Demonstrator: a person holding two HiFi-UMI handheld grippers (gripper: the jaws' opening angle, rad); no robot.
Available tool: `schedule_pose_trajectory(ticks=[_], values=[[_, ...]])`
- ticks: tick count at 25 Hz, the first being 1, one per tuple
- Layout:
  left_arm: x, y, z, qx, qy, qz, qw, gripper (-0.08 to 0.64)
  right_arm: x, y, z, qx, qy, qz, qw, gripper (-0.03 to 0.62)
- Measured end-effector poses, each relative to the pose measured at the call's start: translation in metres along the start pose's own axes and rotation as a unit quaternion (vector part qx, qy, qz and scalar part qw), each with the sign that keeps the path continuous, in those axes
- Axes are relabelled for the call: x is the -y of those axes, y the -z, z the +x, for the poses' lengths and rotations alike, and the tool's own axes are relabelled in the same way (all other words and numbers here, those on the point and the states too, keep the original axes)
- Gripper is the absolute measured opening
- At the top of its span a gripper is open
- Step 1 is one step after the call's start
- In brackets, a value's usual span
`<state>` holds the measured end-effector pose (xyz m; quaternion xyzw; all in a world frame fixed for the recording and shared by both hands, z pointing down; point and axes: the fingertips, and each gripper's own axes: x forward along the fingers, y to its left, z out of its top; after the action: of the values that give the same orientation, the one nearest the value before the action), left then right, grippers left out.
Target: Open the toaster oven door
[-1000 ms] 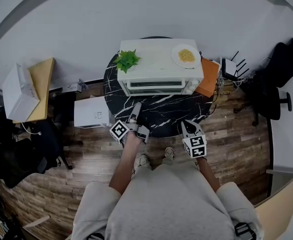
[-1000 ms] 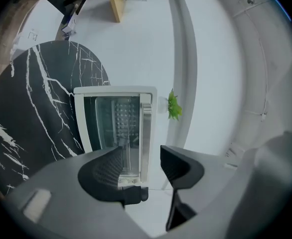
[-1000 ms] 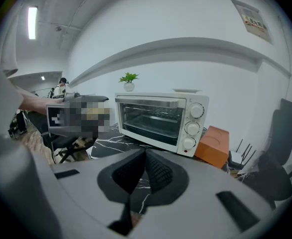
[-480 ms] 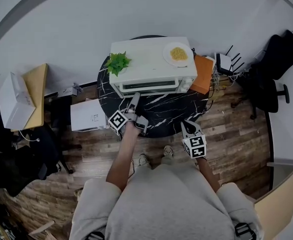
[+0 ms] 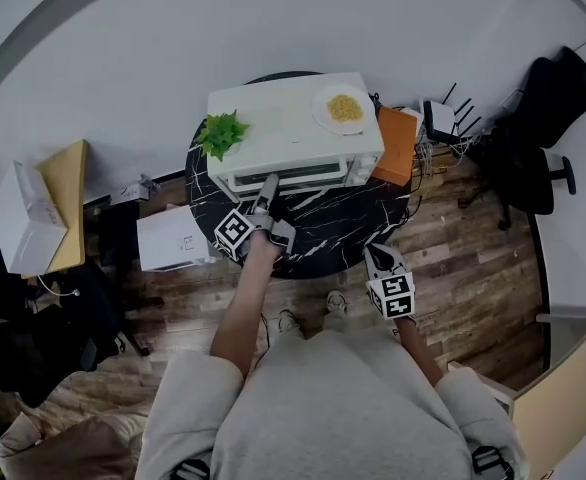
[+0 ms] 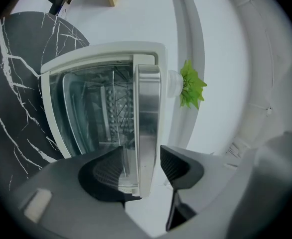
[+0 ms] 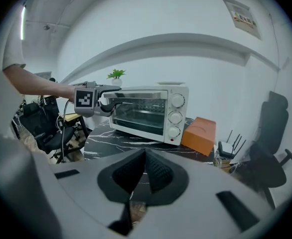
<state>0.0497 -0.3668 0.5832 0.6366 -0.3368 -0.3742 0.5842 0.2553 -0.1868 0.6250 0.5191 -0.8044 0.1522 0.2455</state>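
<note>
Black marble table (image 5: 345, 226), toaster oven (image 5: 293, 133) door unopened: my left gripper (image 6: 141, 172) has advanced, jaws now parted astride the door handle (image 6: 147, 123), unclamped; right gripper (image 7: 145, 176) closed, empty, well behind; I judge clamping next.

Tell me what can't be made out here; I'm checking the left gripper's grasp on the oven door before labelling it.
- Left gripper view: the left gripper straddles the door handle, jaws apart; pad contact unclear.
- Head view: that gripper covers the handle.
- Right gripper view: markings on the dials too small.
- Head view: food on the plate too small to name.
</note>
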Motion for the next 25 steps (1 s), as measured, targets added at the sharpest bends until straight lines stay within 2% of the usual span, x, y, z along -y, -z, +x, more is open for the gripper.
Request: schedule_pose_trajectory(ticks=[2,9,25], values=[[-0.001,-0.002,0.004,0.002,-0.001,-0.002,1.0,0.218,0.002,0.001,-0.001,0.0,0.002,0.002,1.0,0.014],[0.003,-0.009,0.007,0.01,0.008,-0.002,0.9999,0.114,0.006,0.006,-0.001,-0.001,0.003,0.005,1.0,0.014],[0.003,-0.004,-0.002,0.02,0.012,-0.008,0.9997,0.109,-0.005,-0.002,0.005,0.004,-0.023,-0.005,1.0,0.014]])
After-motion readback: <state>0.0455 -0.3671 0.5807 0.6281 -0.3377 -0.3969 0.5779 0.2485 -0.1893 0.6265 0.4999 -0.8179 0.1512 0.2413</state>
